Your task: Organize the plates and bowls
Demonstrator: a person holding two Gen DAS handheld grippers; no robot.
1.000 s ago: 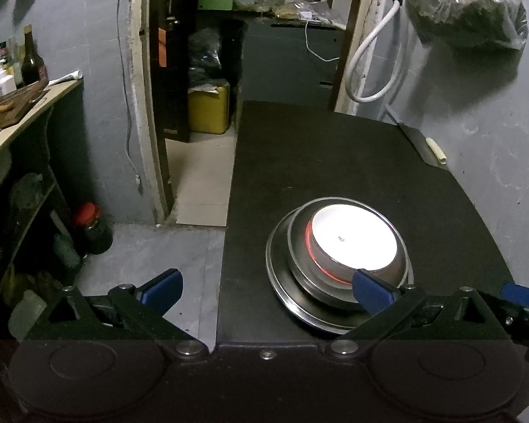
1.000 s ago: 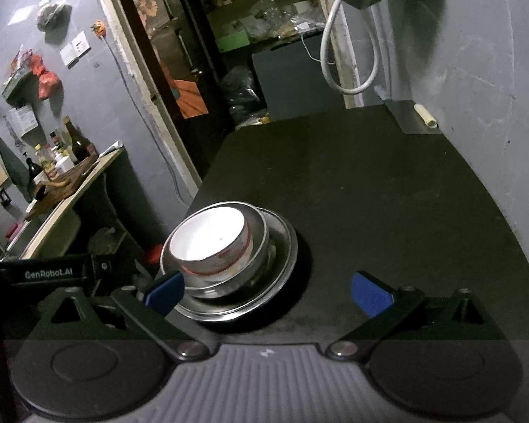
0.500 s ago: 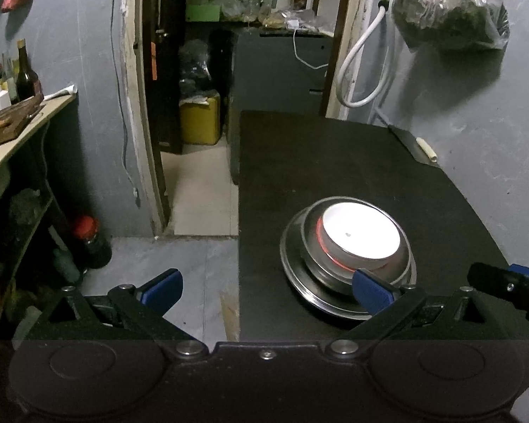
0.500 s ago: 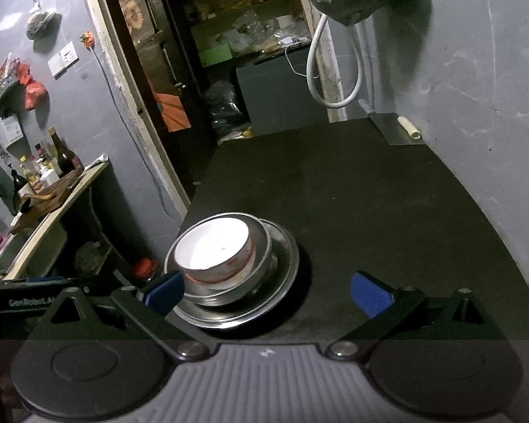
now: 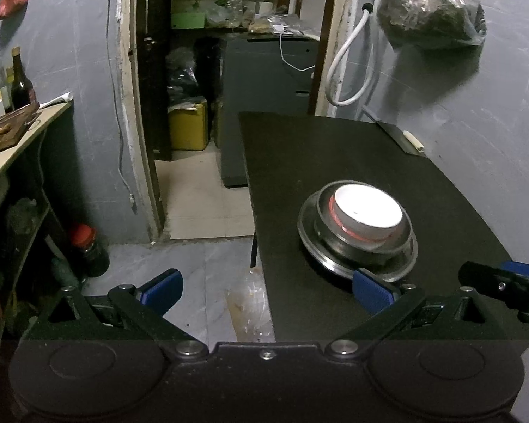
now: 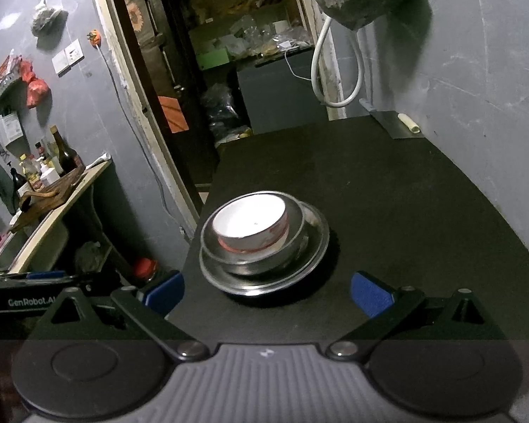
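While both jaws gape, white bowl point(image 6: 249, 224) nests in steel bowl point(image 6: 296, 227).

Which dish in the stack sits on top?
The white bowl with the red band, nested inside the steel bowl, which rests on the steel plate. It is the only non-metal piece.
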